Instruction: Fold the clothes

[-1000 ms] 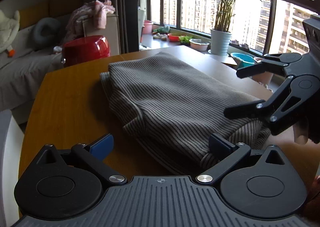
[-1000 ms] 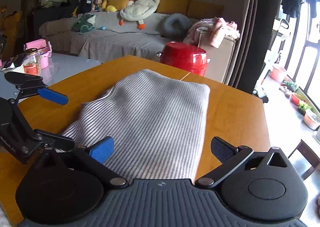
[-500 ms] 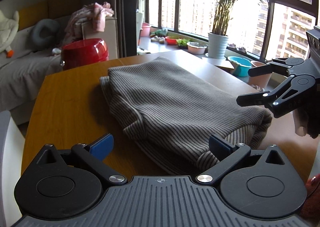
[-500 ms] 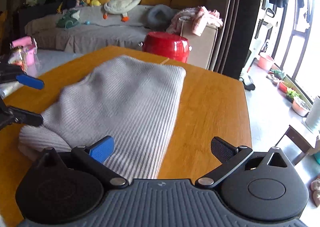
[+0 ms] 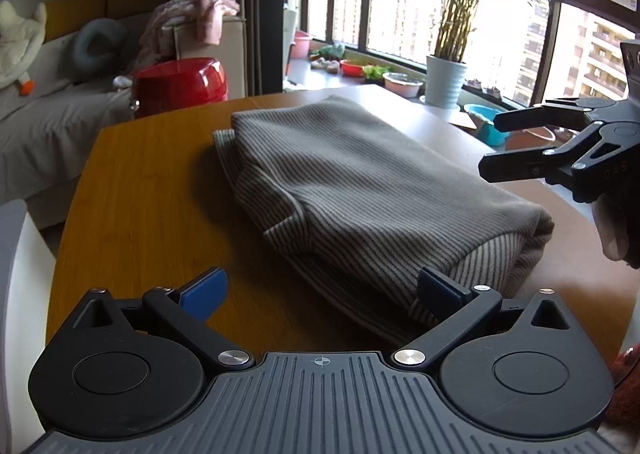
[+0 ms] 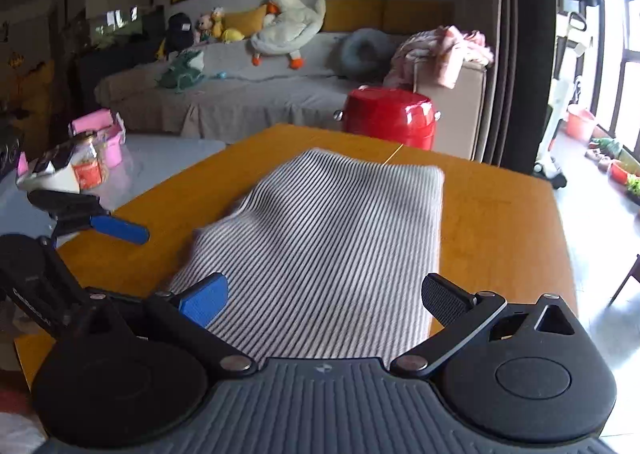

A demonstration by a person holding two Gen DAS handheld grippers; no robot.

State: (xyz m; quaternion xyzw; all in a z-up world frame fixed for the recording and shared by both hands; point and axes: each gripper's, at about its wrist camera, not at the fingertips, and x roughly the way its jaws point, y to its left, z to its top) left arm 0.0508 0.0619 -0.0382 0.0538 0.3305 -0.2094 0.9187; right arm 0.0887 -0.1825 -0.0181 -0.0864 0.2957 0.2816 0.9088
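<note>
A grey striped knit garment lies folded in a thick stack on the wooden table; it also shows in the right wrist view. My left gripper is open and empty, just short of the garment's near edge. My right gripper is open and empty, its fingers over the near end of the garment. In the left wrist view the right gripper hovers open at the right side of the garment. In the right wrist view the left gripper is open at the left.
A red stool stands behind the table's far edge. A grey side table with a jar and pink boxes is at the left. A sofa with toys is behind. A potted plant stands by the window.
Both grippers have drawn back from the garment and lifted a little. The garment stays folded on the table. Both stay open.
</note>
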